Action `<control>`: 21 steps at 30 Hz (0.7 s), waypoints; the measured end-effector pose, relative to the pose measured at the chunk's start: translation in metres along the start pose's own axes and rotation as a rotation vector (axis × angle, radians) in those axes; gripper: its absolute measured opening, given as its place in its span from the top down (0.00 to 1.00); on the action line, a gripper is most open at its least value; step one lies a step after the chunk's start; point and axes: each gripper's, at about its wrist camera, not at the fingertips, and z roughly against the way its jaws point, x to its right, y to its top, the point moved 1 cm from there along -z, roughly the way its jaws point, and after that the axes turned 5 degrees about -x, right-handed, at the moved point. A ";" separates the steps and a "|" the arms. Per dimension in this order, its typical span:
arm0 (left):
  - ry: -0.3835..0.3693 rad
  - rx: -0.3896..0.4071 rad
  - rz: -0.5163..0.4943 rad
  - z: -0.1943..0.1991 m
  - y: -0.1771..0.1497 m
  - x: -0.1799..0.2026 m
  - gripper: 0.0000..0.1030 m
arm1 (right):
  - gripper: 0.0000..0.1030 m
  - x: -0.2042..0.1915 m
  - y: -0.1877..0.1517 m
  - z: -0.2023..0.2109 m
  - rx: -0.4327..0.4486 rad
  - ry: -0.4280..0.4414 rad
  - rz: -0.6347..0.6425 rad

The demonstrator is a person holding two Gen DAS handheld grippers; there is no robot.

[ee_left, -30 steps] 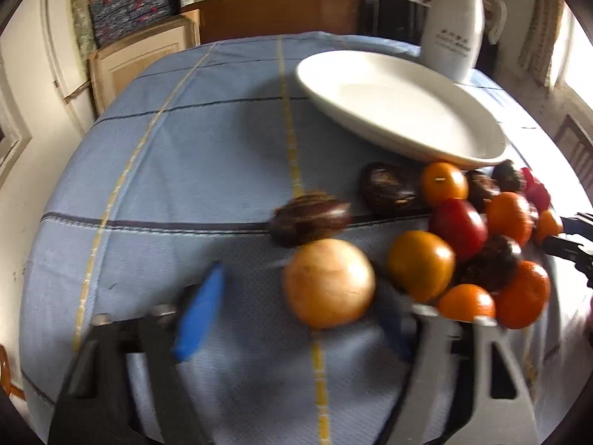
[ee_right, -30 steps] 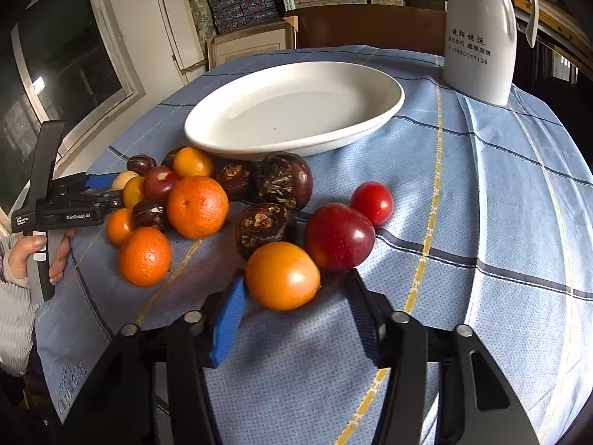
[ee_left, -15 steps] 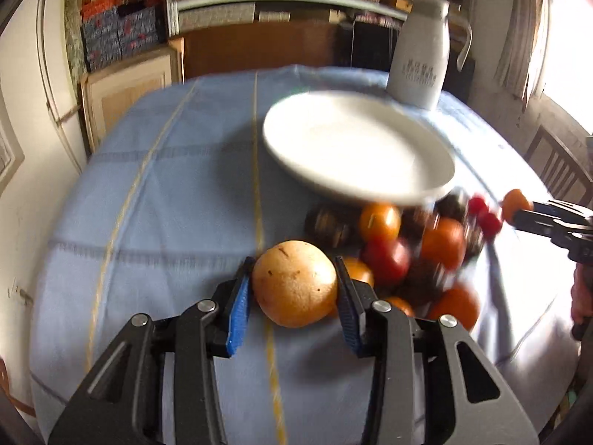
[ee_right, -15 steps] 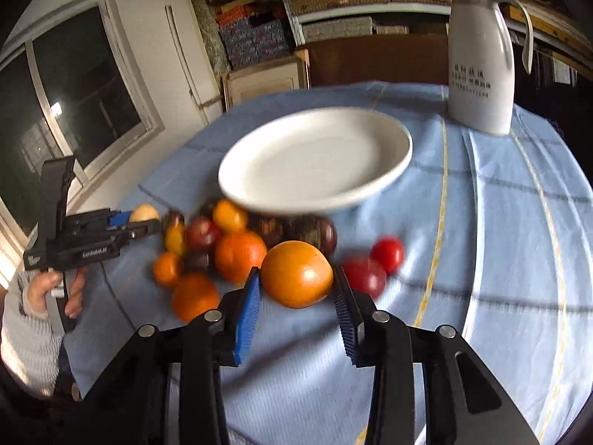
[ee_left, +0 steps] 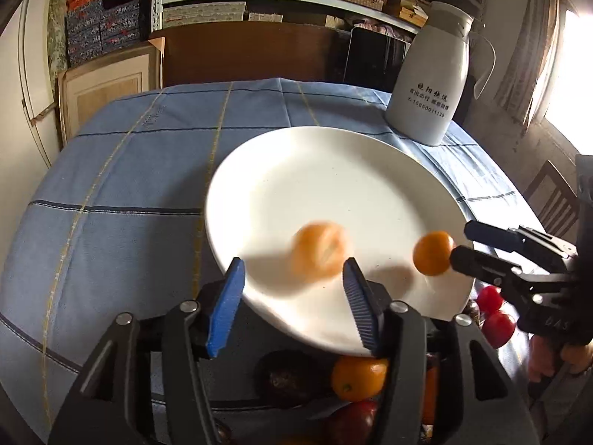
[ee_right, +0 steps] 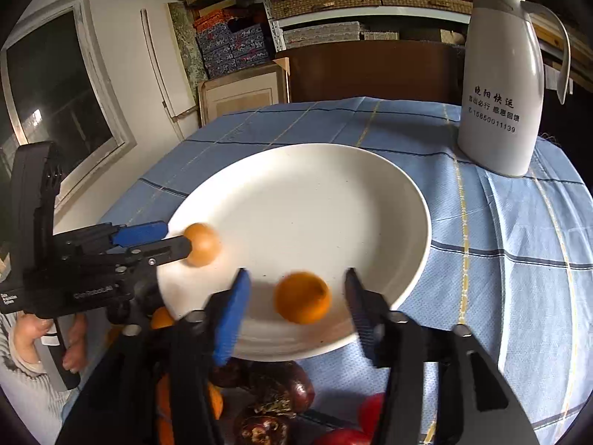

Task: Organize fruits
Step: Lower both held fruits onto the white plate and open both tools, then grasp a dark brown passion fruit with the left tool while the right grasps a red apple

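Over the near rim of the white plate [ee_left: 333,185] my left gripper [ee_left: 293,278] hangs with its jaws opening. A pale orange fruit [ee_left: 319,256], blurred, lies loose between the blue pads [ee_left: 226,296] above the plate. In the right wrist view my right gripper [ee_right: 296,282] is likewise opening over the plate [ee_right: 315,204], and an orange [ee_right: 302,296] sits free between its pads with a gap on both sides. Each gripper shows in the other's view: right gripper [ee_left: 461,243], left gripper [ee_right: 176,238]. More fruits [ee_left: 357,376] lie in a pile under the fingers, partly hidden.
A white thermos jug [ee_left: 433,89] stands at the back right of the blue checked tablecloth [ee_left: 129,185]. Dark and red fruits [ee_right: 274,385] crowd the plate's near edge. A wooden chair [ee_left: 556,200] is to the right. A hand [ee_right: 70,345] holds the left gripper.
Both grippers closed on a fruit from the pile, lifted it and carried it forward over the plate. Their jaws have since spread and both fruits have come free.
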 end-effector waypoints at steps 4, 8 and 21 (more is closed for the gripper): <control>0.012 0.041 0.031 0.015 -0.007 -0.016 0.30 | 0.41 0.009 -0.003 0.017 0.046 0.014 -0.036; 0.041 0.063 0.100 0.027 -0.013 -0.044 0.27 | 0.32 0.028 -0.008 0.027 0.069 0.011 -0.108; 0.111 -0.005 0.171 0.044 -0.089 -0.067 0.26 | 0.29 0.050 -0.059 0.052 0.078 0.027 -0.235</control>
